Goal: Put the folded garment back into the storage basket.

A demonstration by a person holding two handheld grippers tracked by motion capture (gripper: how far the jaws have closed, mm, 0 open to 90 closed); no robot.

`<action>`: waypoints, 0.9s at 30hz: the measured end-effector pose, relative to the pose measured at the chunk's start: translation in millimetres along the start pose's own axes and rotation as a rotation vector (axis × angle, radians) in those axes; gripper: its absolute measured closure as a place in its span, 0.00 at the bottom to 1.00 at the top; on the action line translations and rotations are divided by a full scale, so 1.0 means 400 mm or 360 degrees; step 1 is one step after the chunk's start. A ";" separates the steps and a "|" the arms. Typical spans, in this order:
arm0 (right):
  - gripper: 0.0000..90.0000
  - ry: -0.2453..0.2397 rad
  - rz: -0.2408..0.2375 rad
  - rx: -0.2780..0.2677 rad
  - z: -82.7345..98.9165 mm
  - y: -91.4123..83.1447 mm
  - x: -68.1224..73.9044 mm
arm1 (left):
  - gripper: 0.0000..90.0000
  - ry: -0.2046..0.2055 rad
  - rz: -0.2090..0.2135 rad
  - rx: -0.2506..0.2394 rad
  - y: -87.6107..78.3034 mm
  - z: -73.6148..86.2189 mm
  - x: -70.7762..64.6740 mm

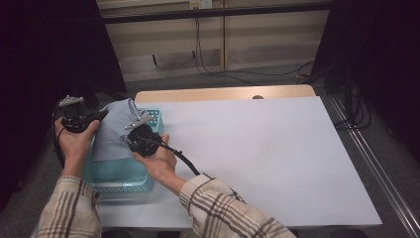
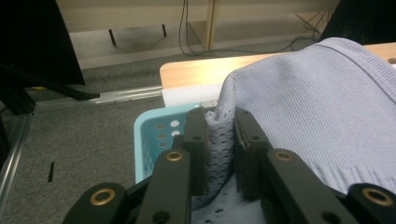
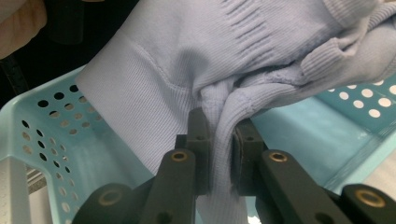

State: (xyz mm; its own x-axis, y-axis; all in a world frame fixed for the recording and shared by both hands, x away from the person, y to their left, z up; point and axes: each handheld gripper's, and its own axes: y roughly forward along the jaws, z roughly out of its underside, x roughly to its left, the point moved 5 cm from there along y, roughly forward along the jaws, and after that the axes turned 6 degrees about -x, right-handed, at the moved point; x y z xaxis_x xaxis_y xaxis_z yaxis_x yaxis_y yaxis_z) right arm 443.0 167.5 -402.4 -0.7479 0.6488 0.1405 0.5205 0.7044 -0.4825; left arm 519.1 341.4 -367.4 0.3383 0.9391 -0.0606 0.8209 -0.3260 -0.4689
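Sweater, no readable label, over basket.

I see open white worktop stretching right of the turquoise basket, with room to swing either hand across it. On the left, the basket's perforated walls hem in my fingers, and the pale blue sweater drapes over the basket, blocking a way down inside.
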 end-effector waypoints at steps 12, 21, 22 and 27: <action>0.89 0.0039 0.0036 0.0058 0.020 0.025 -0.020 | 0.86 0.0023 0.0000 0.0059 0.051 0.013 -0.013; 0.89 0.0035 0.0026 0.0091 0.031 0.041 -0.019 | 0.86 0.0028 -0.0008 0.0110 0.068 0.033 -0.010; 0.89 0.0032 0.0020 0.0088 0.031 0.042 -0.019 | 0.86 0.0051 -0.0022 0.0104 0.070 0.033 -0.006; 0.89 0.0017 0.0021 0.0108 0.033 0.043 -0.020 | 0.86 0.0024 -0.0008 0.0124 0.073 0.036 -0.011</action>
State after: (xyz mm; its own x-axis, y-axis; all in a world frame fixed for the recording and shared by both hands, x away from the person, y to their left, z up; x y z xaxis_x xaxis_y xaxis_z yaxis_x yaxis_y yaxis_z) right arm 452.5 170.6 -423.3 -0.7365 0.6611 0.1431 0.5007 0.6751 -0.5419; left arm 534.9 329.5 -393.6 0.3419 0.9387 -0.0450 0.7845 -0.3115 -0.5362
